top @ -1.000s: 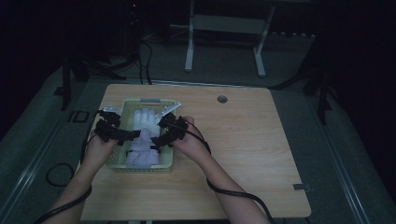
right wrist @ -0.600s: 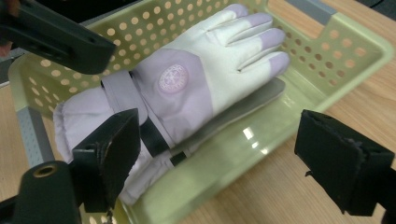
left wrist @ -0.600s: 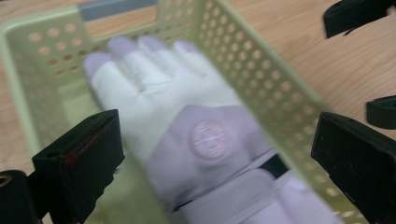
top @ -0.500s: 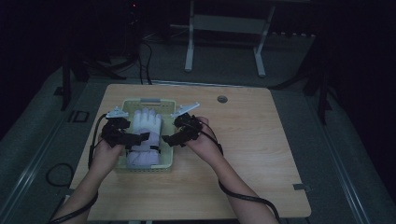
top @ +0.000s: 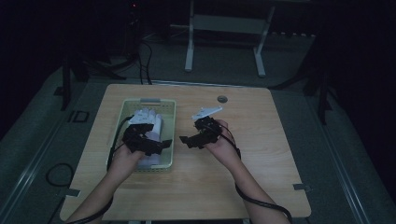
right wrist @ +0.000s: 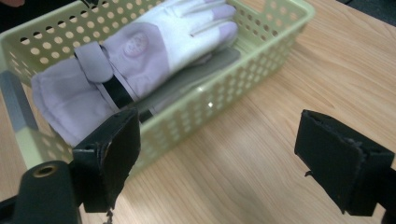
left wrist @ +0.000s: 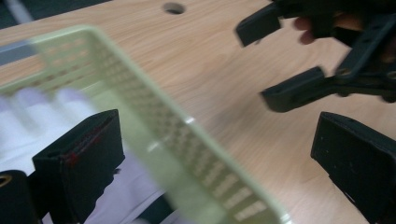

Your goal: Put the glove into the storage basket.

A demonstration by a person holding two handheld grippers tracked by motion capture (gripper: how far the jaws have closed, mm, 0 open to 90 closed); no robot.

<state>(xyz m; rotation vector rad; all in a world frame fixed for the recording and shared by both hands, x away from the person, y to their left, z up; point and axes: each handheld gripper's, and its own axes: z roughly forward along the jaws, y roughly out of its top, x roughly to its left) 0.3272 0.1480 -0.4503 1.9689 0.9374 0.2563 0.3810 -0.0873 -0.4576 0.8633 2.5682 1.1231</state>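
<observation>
While both your left gripper (top: 161, 144) and right gripper (top: 187, 140) hang wide open and empty, the left's jaws straddle the basket wall (left wrist: 154, 126); closing risks snagging the basket, not the glove (right wrist: 154, 51).

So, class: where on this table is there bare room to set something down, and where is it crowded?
Bare wood runs right of the right gripper to the table edge, and along the near edge. Crowded: the basket holding gloves, with the left gripper over it.

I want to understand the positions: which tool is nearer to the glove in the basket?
Left. The left tool hangs over the basket, just above the glove. The right tool is outside the basket, over bare table beside its right wall.
</observation>
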